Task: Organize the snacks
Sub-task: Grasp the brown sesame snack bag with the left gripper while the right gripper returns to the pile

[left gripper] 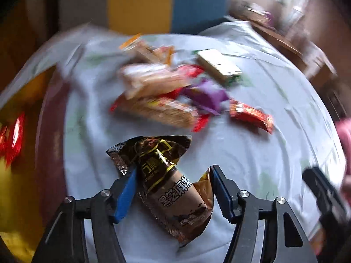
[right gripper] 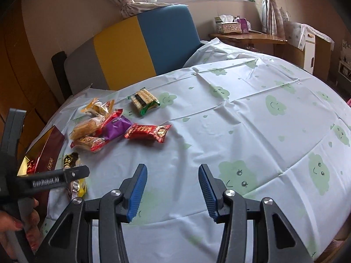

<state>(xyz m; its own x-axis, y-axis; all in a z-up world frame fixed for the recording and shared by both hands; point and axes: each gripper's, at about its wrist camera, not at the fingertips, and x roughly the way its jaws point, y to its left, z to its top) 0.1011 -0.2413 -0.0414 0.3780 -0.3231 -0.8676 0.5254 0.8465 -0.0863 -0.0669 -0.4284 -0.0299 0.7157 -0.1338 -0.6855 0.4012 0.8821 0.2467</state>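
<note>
A brown and gold snack packet (left gripper: 169,186) sits between the fingers of my left gripper (left gripper: 173,175), whose jaws stand wide; the packet looks sharp while the background is blurred. It also shows in the right wrist view (right gripper: 70,160). Beyond lies a pile of snacks (left gripper: 162,94): cracker packs, a purple packet (right gripper: 118,127), a red packet (right gripper: 148,132) and a green cracker pack (right gripper: 144,100). A dark red box (right gripper: 47,153) with gold lining lies at the left. My right gripper (right gripper: 172,177) is open and empty over the tablecloth.
The table wears a pale blue cloth (right gripper: 241,120) with green cloud faces. A yellow and blue headboard (right gripper: 140,41) stands behind it. A wooden side table with a tissue box (right gripper: 228,25) is at the back right.
</note>
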